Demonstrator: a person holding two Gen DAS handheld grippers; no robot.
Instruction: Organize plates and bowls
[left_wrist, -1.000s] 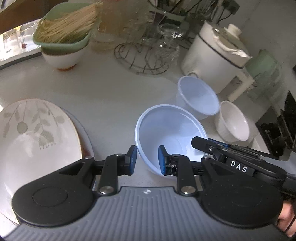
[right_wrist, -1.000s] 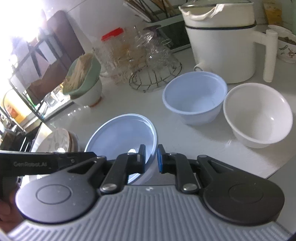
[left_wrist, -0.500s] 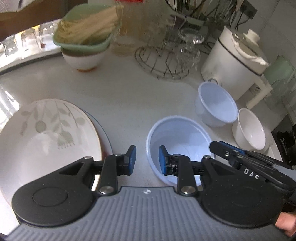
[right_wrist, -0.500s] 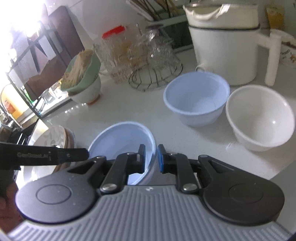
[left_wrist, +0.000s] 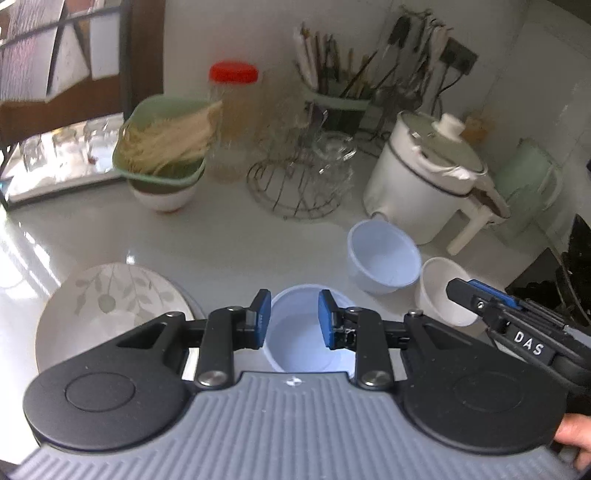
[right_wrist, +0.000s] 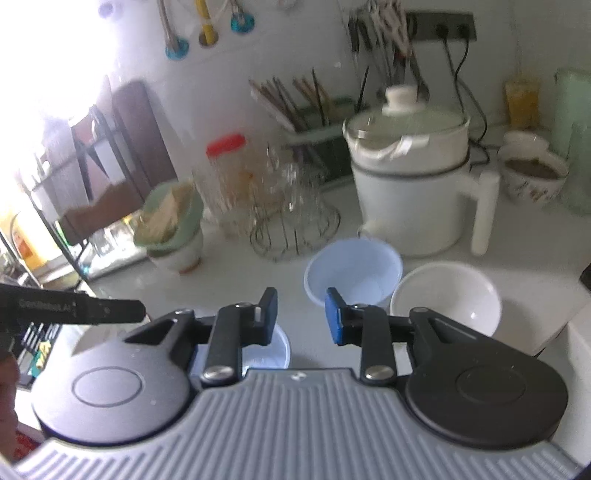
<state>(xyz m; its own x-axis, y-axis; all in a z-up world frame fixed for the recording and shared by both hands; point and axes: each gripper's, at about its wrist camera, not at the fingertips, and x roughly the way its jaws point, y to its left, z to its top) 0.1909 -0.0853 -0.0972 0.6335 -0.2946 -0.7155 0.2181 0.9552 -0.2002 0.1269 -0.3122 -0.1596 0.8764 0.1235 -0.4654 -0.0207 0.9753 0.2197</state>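
Left tool (left_wrist: 291, 317) spread and empty above the near blue bowl (left_wrist: 301, 332) on the worktop (left_wrist: 221, 240); right tool (right_wrist: 301, 314), jaws just opened, likewise empty.

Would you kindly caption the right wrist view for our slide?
Open right hand-held gripper above countertop, facing blue bowl and white bowl.

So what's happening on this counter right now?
A person is sorting dishes with two hand-held grippers. The right hand-held gripper has just been opening, with nothing between its pads. The left hand-held gripper is open above the near blue bowl, which sits free. A leaf-patterned plate, another blue bowl and a white bowl wait nearby.
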